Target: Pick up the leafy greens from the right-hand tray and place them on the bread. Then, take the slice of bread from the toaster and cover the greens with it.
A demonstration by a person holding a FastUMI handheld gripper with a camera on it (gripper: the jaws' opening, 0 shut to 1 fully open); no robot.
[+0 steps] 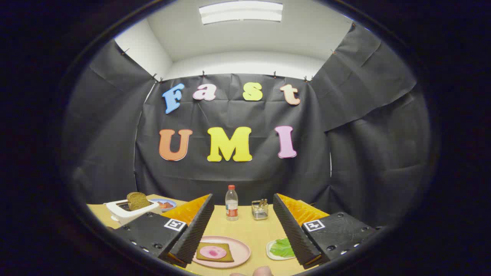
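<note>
The claw (241,230) hangs wide open and empty above a wooden bench (249,230). Between its ridged fingers sits a round pink plate (239,251) with topped bread (214,252); crinkled leafy greens (282,248) lie on a small white tray beside it. A dark slice (137,201) stands in the white toaster (128,211).

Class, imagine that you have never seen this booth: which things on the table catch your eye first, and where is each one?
The open fingers of the hand-held gripper frame a pink plate bearing bread with a pink slice on top. By the right finger lies a small tray of leafy greens. Beyond the left finger a white toaster holds a brown slice of bread, and a bottle stands at the table's far edge.
</note>
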